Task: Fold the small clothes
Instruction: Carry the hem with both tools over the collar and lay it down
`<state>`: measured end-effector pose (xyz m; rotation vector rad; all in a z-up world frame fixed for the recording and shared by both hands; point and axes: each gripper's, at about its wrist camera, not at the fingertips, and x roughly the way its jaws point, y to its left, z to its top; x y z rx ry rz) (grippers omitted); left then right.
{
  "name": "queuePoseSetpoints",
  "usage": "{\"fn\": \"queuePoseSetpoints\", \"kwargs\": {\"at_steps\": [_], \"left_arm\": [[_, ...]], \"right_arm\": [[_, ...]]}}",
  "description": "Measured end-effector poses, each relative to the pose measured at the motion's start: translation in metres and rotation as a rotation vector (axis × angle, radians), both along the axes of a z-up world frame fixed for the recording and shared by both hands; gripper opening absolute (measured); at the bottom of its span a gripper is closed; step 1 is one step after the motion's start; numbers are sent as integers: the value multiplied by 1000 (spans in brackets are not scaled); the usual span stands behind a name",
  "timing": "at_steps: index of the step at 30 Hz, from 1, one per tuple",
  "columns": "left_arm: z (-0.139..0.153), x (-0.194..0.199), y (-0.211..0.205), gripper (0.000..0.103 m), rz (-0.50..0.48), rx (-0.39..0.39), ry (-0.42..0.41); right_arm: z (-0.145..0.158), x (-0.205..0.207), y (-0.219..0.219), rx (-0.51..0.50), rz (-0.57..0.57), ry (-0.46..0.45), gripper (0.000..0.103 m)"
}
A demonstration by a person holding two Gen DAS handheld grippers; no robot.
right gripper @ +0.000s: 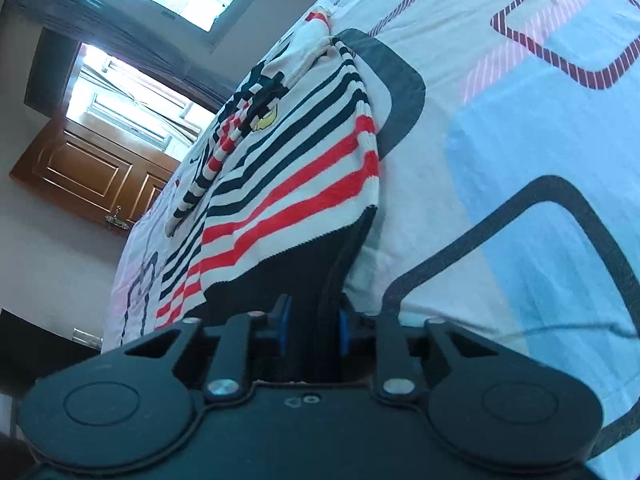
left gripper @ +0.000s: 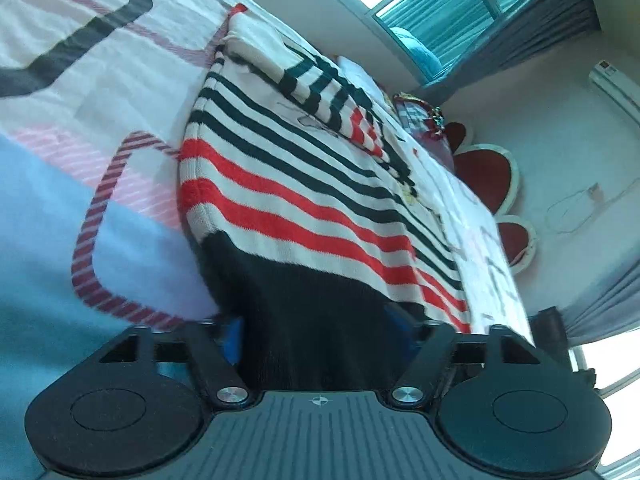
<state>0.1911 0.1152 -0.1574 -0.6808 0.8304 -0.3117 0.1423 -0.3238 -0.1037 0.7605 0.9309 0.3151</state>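
Observation:
A small knitted sweater with white, red and dark stripes and a black hem lies flat on the bed; a striped sleeve is folded across its body. My left gripper is shut on the black hem at one corner, with the cloth filling the space between its blue-padded fingers. In the right wrist view the same sweater runs away from me, and my right gripper is shut on the hem at the other corner. The fingertips are hidden in the fabric in both views.
The bed sheet is white, blue and pink with striped loop patterns. A red-and-white headboard and a red bag lie beyond the sweater. A window, a wooden door and walls surround the bed.

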Motion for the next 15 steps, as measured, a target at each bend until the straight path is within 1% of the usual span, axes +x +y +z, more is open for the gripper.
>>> {"fn": "queuePoseSetpoints", "kwargs": {"at_steps": [1, 4, 6, 9, 10, 11, 12, 13, 15], "left_arm": [[1, 2, 0, 51, 7, 17, 3], [3, 7, -5, 51, -9, 20, 3], [4, 7, -13, 51, -44, 30, 1], [0, -5, -20, 51, -83, -12, -1], [-2, -10, -19, 51, -79, -20, -11], [-4, -13, -16, 51, -68, -32, -15], [-7, -13, -8, 51, -43, -72, -14], [-10, -11, -1, 51, -12, -103, -6], [-11, -7, 14, 51, 61, -139, -8]], "right_arm": [[0, 0, 0, -3, 1, 3, 20], [2, 2, 2, -21, 14, 4, 20], [2, 2, 2, -26, 18, 7, 20], [4, 3, 2, -32, 23, 12, 20], [4, 3, 2, -34, 26, 12, 21], [4, 2, 1, -32, 25, 13, 21], [4, 2, 0, -25, 21, 16, 21], [3, 2, 0, -19, 18, 17, 21], [2, 3, -2, -6, 9, 26, 22]]}}
